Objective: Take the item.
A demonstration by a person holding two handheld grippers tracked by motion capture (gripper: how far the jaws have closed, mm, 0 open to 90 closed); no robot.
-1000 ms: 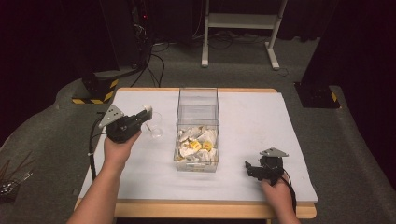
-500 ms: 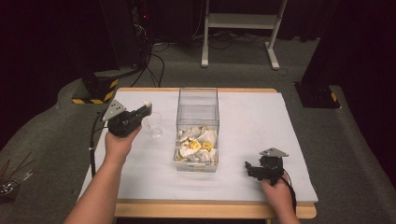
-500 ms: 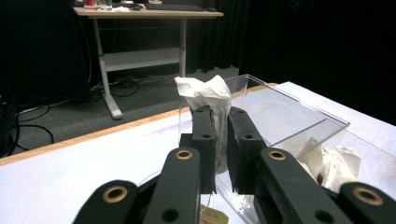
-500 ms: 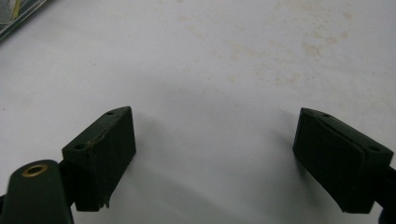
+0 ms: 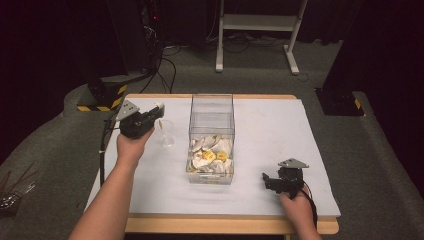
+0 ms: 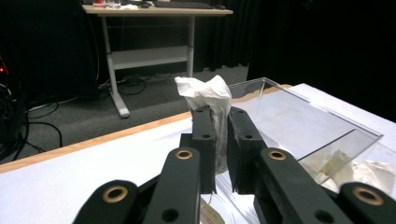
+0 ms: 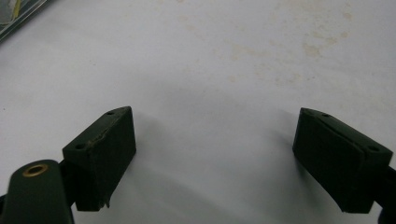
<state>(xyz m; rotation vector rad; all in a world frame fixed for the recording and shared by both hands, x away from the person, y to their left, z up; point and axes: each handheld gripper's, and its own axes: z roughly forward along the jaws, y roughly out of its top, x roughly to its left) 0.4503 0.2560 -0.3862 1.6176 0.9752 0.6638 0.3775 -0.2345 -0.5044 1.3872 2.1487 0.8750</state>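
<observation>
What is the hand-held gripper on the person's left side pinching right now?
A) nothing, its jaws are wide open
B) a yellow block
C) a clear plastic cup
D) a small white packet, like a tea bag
D: in the left gripper view the left hand-held gripper has its jaws closed on a crumpled white packet, and the clear cup stands on the table beside it, unheld.

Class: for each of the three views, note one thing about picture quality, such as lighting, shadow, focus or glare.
High view: the white table is brightly lit, the surroundings nearly black. Left gripper view: the tea bag is sharp, the nearest gripper parts soft; the clear box shows pale reflections. Right gripper view: soft shadows spread under the open jaws of the right hand-held gripper.
</observation>
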